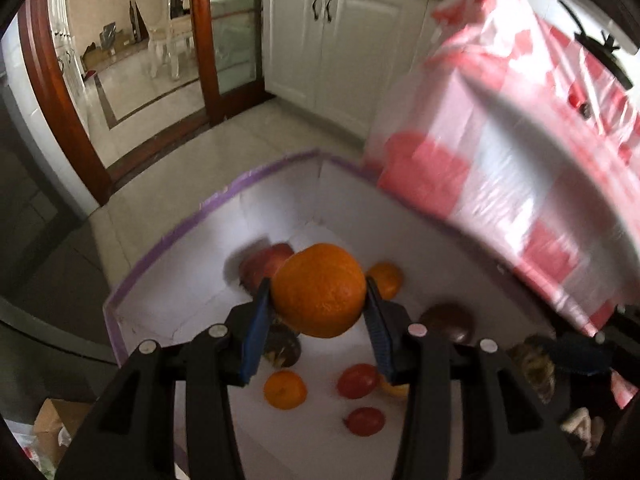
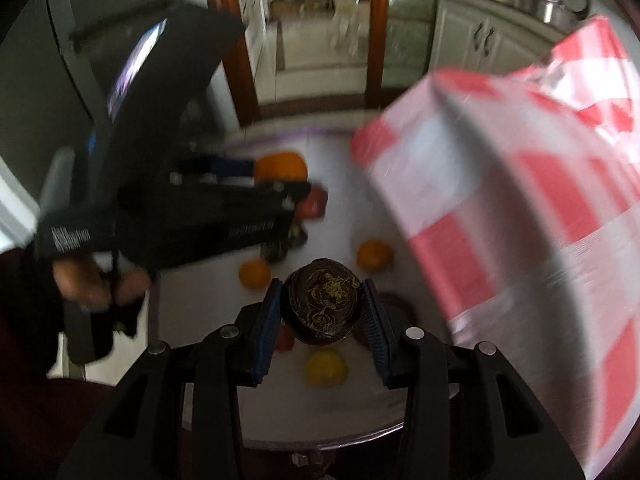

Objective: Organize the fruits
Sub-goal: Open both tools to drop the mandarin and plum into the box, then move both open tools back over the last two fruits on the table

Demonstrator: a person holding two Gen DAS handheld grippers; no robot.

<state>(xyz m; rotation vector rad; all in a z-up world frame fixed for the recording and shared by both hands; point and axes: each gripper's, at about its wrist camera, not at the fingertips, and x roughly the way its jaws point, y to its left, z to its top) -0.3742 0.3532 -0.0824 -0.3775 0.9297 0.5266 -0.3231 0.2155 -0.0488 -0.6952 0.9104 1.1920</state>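
- Left gripper (image 1: pixel 319 294), black with blue ribbed pads, is clamped on a large round orange with dimpled skin (image 1: pixel 319 290); both pads press on its sides and it hangs in the air above the white tray with a purple edge (image 1: pixel 168 236).
- Right gripper (image 2: pixel 322 308) is clamped the same way on a dark brown round fruit with a wrinkled yellowish pattern on its face (image 2: pixel 322 306), also held above the white surface.
- Each held fruit sits straight between its own fingers, so the coming move depends on where it goes down, not on reaching. A round fruit has no long axis to align.
- Below the orange lie loose fruits: a red apple (image 1: pixel 266 266), a small orange mandarin (image 1: pixel 285 390), two small red fruits (image 1: pixel 358 381), a dark brown one (image 1: pixel 448 324).
- A red and white checked plastic bag (image 1: pixel 512 152) stands on the right side, nearer to the right hand; I judge it can be the target, but this is not sure.
- In the right wrist view the picture is blurred.
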